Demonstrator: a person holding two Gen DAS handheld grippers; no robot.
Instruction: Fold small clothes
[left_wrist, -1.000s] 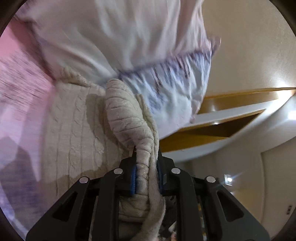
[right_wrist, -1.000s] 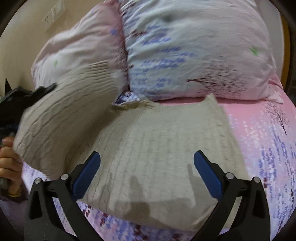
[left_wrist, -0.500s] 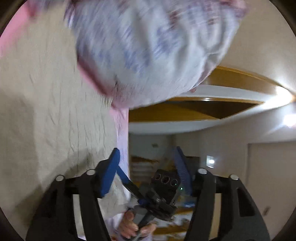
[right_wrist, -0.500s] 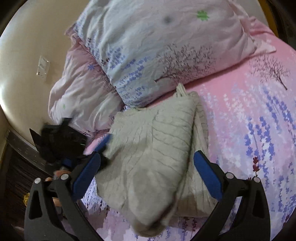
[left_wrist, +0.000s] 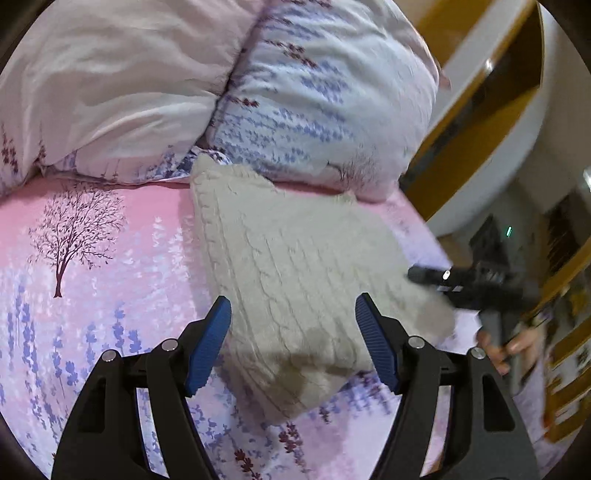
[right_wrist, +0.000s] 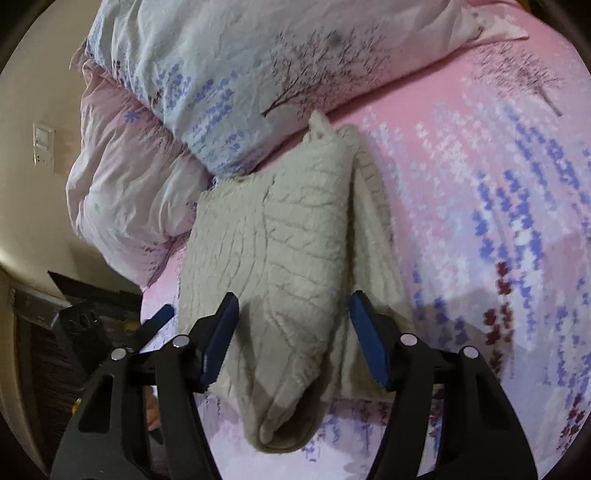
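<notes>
Dropped since earlier, one beige sweater (left_wrist: 291, 280) lies folded (both hand-held grippers (left_wrist: 293, 341) (right_wrist: 291, 338) spread) beside two pillows (left_wrist: 317, 92).

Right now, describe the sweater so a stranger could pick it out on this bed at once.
Start at the pink sheet with its purple flower print, then look toward the two pillows at the head of the bed. Just below them lies the sweater, folded over on itself. It is the only plain beige, cable-knit thing here; everything around it is smooth printed fabric.
</notes>
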